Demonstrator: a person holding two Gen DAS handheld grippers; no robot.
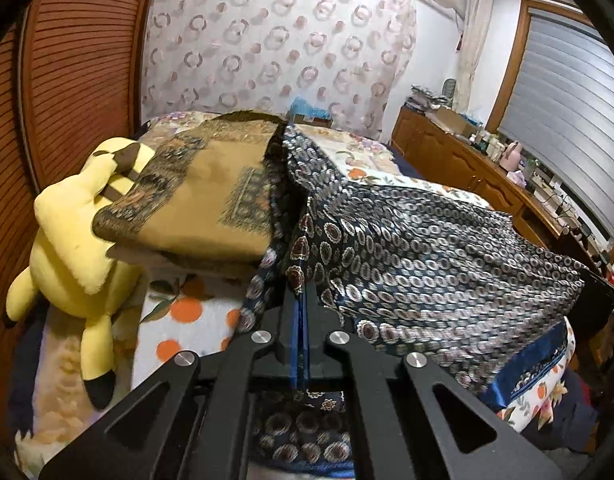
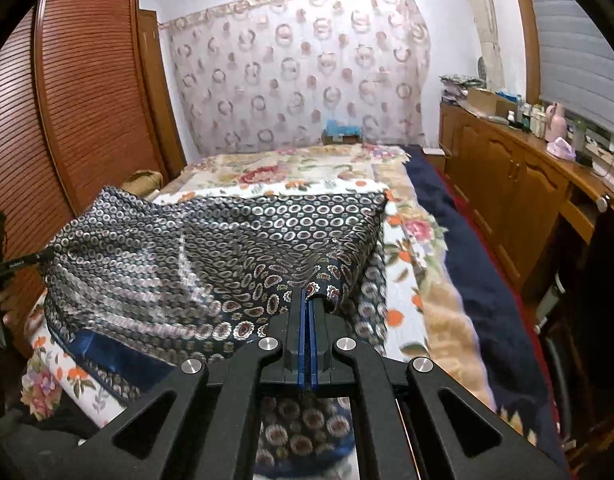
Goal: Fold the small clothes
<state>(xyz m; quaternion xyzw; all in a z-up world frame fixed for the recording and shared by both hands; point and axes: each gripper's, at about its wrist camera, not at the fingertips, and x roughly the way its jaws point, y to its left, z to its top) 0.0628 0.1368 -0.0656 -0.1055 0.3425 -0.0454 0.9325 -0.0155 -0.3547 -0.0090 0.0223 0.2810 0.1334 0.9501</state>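
A dark blue patterned cloth (image 1: pixel 427 248) with silver rings and paisley hangs stretched above the bed between both grippers. My left gripper (image 1: pixel 301 292) is shut on its left edge. My right gripper (image 2: pixel 309 300) is shut on its right edge; the cloth (image 2: pixel 211 248) spreads to the left from it, blurred in places. The other gripper (image 2: pixel 3 268) shows at the far left of the right wrist view. A folded tan patterned cloth (image 1: pixel 203 196) lies on a pile to the left on the bed.
The bed has a floral blanket (image 2: pixel 299 176) and a dark blue cover (image 2: pixel 479 280) along its right side. A yellow plush toy (image 1: pixel 75 248) lies beside the folded pile. A wooden wardrobe (image 2: pixel 79 100) stands left, a cluttered wooden cabinet (image 2: pixel 507 176) right.
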